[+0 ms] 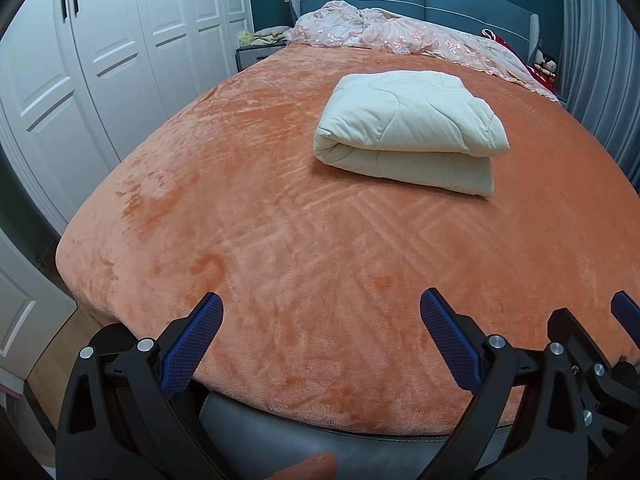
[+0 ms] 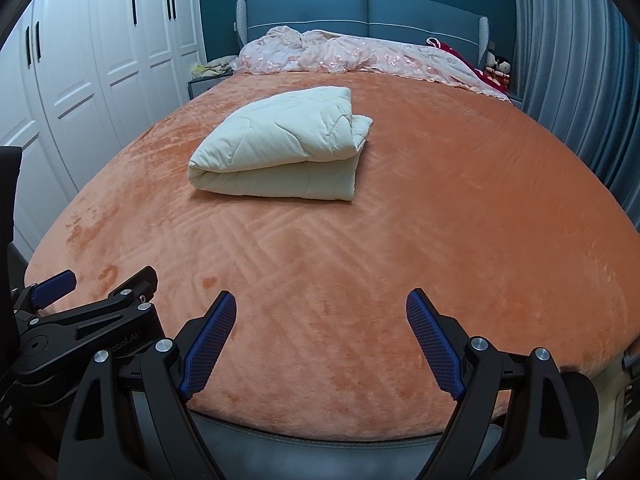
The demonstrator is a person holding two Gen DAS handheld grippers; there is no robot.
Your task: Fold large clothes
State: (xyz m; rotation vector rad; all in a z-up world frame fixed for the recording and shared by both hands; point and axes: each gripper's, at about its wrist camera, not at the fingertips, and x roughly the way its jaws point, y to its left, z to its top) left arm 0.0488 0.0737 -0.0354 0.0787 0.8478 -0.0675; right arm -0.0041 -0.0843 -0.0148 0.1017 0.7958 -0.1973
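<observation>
A cream quilted comforter (image 1: 412, 128) lies folded in a thick rectangular bundle on the orange plush bed cover (image 1: 260, 240), well ahead of both grippers; it also shows in the right wrist view (image 2: 280, 152). My left gripper (image 1: 322, 312) is open and empty, above the foot edge of the bed. My right gripper (image 2: 321, 310) is open and empty, also over the foot edge. The right gripper shows at the right edge of the left wrist view (image 1: 588, 340); the left gripper shows at the left of the right wrist view (image 2: 88, 300).
A crumpled pink embroidered cover (image 2: 352, 58) lies along the blue headboard (image 2: 360, 12). White wardrobe doors (image 1: 100, 60) stand at left, grey-blue curtains (image 2: 580, 80) at right. A nightstand (image 1: 256, 50) and plush dolls (image 2: 498, 68) flank the headboard. A grey bed-frame edge (image 2: 320, 448) runs below the grippers.
</observation>
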